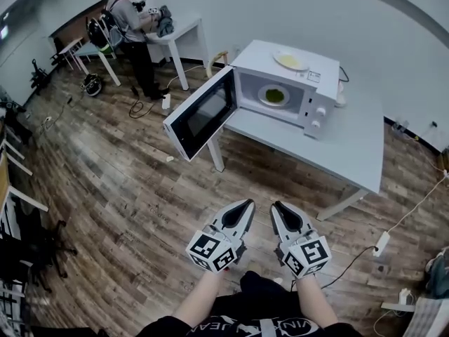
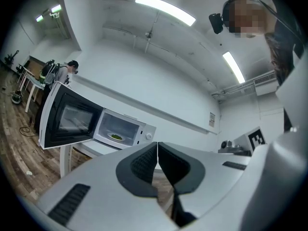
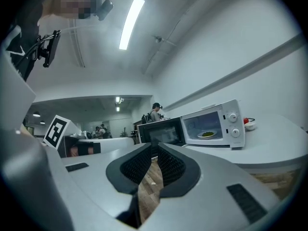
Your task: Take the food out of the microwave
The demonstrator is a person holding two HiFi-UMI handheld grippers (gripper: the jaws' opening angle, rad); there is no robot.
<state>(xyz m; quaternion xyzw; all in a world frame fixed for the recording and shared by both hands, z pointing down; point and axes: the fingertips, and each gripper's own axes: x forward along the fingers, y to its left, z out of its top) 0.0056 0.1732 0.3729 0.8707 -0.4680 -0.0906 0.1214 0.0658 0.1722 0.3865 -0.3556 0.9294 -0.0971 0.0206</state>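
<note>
A white microwave [image 1: 317,77] stands on a grey table [image 1: 337,149] with its door [image 1: 200,114] swung wide open to the left. Inside it lies a plate of green food [image 1: 274,95], which also shows in the left gripper view [image 2: 116,137] and in the right gripper view [image 3: 208,134]. My left gripper [image 1: 245,204] and right gripper [image 1: 278,206] hang side by side over the wooden floor, well short of the table. Both point level toward the microwave. Each is shut with nothing between its jaws [image 2: 157,144] [image 3: 155,146].
A second plate with pale food [image 1: 291,61] sits on top of the microwave. The open door overhangs the table's left end. A person [image 1: 131,21] stands at a far table at the back left. A power strip [image 1: 382,242] and cables lie on the floor at right.
</note>
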